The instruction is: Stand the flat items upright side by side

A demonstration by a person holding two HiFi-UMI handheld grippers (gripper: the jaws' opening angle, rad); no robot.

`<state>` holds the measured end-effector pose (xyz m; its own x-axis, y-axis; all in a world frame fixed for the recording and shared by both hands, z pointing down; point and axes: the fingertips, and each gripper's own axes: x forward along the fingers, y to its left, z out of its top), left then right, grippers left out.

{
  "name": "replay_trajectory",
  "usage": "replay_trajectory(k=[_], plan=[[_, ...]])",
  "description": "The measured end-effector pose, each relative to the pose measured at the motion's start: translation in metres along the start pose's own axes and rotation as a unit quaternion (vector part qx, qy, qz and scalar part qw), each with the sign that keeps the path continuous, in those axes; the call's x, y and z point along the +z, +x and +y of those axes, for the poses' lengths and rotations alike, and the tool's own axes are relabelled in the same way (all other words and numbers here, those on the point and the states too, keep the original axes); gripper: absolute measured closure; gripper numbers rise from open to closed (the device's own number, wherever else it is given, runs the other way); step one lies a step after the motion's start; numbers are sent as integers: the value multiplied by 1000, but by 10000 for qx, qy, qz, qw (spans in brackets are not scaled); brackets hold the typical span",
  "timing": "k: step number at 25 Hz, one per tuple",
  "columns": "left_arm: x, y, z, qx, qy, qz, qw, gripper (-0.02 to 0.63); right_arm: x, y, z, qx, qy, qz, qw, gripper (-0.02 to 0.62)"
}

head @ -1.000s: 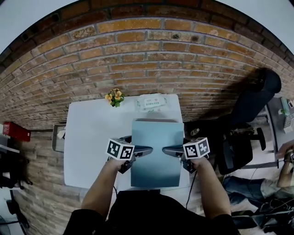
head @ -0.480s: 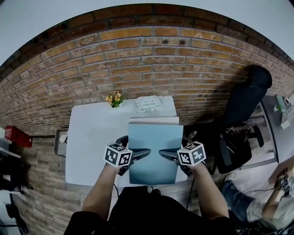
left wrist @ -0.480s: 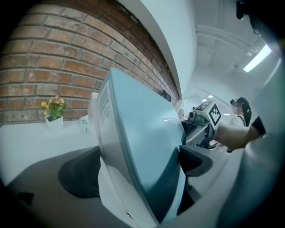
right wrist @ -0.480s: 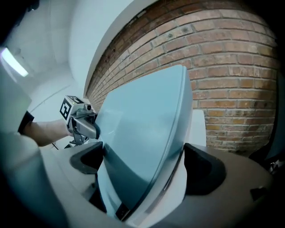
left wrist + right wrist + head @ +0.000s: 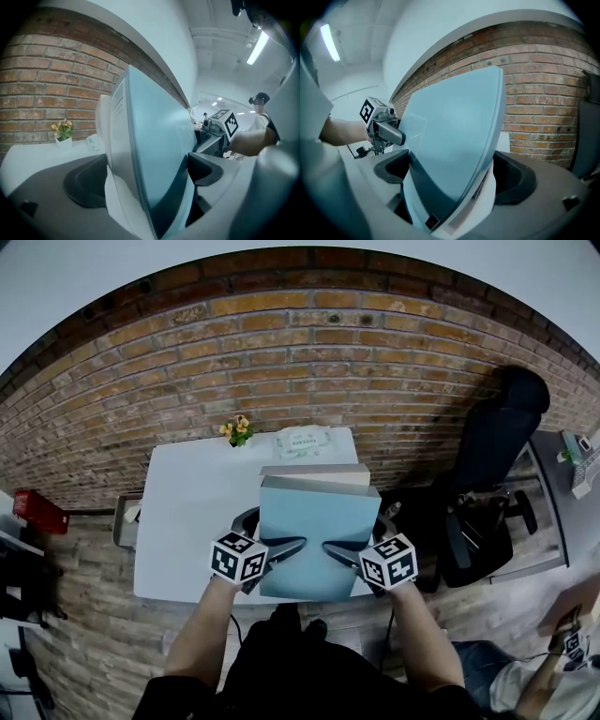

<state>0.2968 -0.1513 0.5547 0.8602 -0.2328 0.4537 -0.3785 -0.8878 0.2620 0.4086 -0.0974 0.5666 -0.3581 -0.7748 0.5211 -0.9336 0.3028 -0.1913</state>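
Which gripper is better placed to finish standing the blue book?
Neither clearly: left gripper and right gripper are both shut on opposite side edges of the blue book, at similar height; probably both together.

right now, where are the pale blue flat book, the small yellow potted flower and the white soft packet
pale blue flat book [image 5: 319, 517], head view, middle of its cover
small yellow potted flower [image 5: 237, 429], head view, the blossoms
white soft packet [image 5: 302, 441], head view, its top face

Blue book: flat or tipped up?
Tipped up, not vertical: the blue book shows its top edge; left tool and right tool clamp its sides.
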Motion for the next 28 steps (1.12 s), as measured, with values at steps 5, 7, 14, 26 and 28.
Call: replay_trajectory(k=[5, 7, 14, 26, 28], plan=[[-5, -14, -12, 179, 135, -66, 9997, 44, -4, -9, 13, -53, -249, -137, 9996, 21], [-7, -21, -13, 255, 144, -109, 9995, 44, -4, -9, 19, -56, -329, -151, 9993, 21], [-11, -45, -6, 355, 272, -274, 9986, 48, -1, -3, 43, -152, -461, -317, 9983, 23], [-22, -116, 70, 562, 458, -351, 9968, 49, 28, 68, 114, -170, -754, -368, 9963, 21], [-23, -126, 83, 571, 479, -365, 9966, 49, 33, 79, 124, -189, -766, -376, 9962, 23]])
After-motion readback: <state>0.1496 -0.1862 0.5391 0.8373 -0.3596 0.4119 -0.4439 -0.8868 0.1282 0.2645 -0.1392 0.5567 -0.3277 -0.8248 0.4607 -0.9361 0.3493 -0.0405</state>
